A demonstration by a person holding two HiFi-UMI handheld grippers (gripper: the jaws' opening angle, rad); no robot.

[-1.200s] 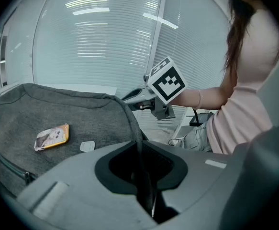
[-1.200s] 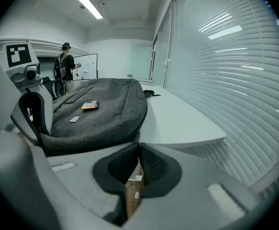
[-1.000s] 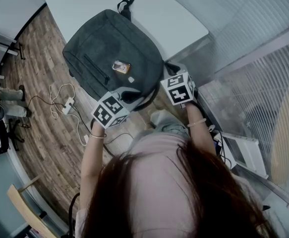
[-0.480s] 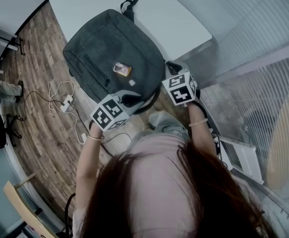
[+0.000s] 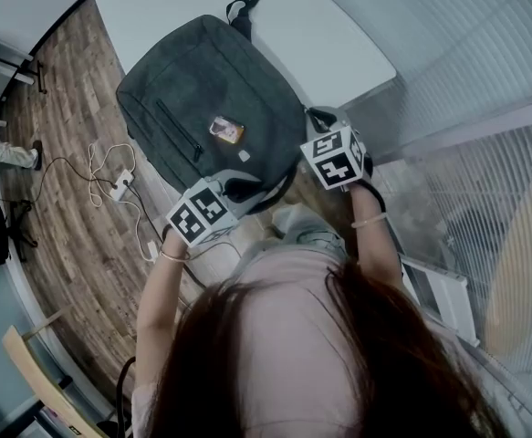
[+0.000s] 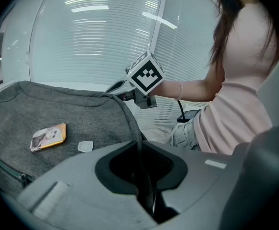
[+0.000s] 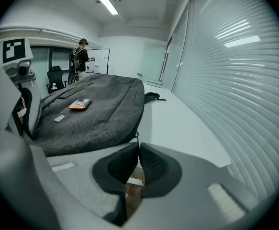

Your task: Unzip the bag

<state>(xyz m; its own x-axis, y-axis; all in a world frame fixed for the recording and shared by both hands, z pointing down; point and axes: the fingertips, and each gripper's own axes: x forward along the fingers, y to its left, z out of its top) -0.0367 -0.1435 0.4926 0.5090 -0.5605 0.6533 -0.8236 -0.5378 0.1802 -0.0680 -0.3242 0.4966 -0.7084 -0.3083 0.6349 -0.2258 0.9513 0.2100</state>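
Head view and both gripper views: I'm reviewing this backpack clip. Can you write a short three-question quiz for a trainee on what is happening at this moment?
1. True or false: the backpack lies on the floor.
2. What does the right gripper pinch? A) the zipper pull B) a shoulder strap C) the orange card
3. Fill in: the jaws of the left gripper are ___ on the backpack's near edge.

Key: 1 false, it lies on the white table, overhanging its near corner; 2 A; 3 shut.
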